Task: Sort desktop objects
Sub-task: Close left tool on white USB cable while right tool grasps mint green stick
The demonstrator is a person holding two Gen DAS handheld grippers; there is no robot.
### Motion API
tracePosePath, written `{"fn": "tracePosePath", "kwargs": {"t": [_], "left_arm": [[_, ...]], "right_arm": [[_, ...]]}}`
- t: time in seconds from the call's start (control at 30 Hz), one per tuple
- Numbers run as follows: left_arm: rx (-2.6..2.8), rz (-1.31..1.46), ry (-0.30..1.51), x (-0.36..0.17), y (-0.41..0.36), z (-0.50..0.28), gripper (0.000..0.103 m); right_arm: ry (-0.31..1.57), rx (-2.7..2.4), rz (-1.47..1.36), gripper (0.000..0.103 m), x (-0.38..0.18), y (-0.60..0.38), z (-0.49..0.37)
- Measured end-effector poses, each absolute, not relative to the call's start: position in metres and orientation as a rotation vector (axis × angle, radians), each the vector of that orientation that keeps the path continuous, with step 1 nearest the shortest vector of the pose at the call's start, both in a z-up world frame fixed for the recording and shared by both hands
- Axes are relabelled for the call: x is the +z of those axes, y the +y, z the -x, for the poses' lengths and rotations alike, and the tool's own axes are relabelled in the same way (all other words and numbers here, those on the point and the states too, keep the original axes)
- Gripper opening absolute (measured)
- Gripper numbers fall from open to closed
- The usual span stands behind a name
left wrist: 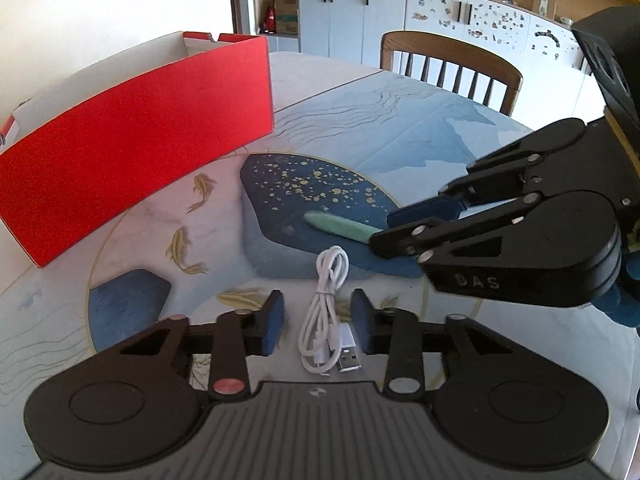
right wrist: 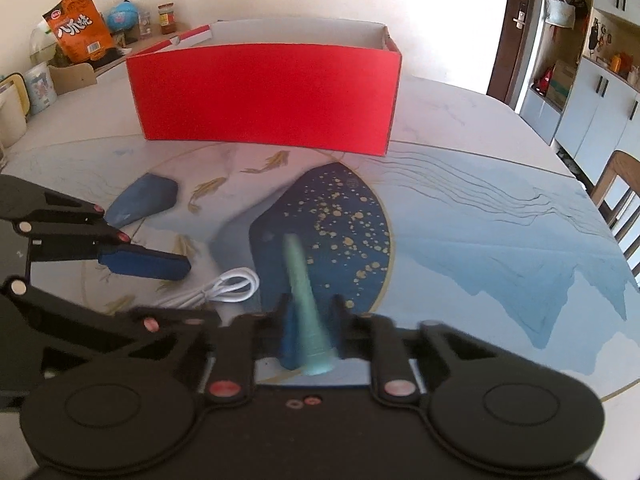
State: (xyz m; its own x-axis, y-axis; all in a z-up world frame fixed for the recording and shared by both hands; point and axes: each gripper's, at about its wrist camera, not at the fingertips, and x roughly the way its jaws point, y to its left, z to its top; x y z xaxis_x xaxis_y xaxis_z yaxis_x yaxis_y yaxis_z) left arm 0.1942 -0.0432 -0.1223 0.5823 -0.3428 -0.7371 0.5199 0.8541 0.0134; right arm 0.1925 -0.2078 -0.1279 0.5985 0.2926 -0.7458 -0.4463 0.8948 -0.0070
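Observation:
A coiled white USB cable (left wrist: 326,320) lies on the patterned table top between the blue pads of my left gripper (left wrist: 318,320). There is a gap on the left pad's side, so the jaws stand open around the cable. In the right wrist view the cable (right wrist: 228,286) shows beside the left gripper's blue pad (right wrist: 144,266). My right gripper (right wrist: 310,308) is shut on a mint-green pen (right wrist: 306,304), whose tip points away over the dark blue patch. From the left wrist view the pen (left wrist: 340,230) sticks out of the right gripper (left wrist: 390,229). A red open-topped box (right wrist: 268,100) stands behind.
The red box (left wrist: 140,148) sits at the left rear of the round table (left wrist: 400,120). A wooden chair (left wrist: 452,64) stands at the far edge. An orange snack bag (right wrist: 80,28) and cups (right wrist: 40,88) crowd the far left side. White cabinets line the walls.

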Motion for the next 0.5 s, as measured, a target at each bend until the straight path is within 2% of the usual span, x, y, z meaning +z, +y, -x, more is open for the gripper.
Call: {"fn": "tracePosePath", "kwargs": {"t": [0.1, 0.5], "left_arm": [[-0.509, -0.248, 0.807, -0.122, -0.045, -0.196, 0.016], [-0.492, -0.167, 0.812, -0.111, -0.040, -0.202, 0.014]], "right_arm": [[0.832, 0.417, 0.194, 0.011, -0.127, -0.208, -0.195], [0.835, 0.394, 0.163, 0.011, -0.114, -0.216, -0.199]]}}
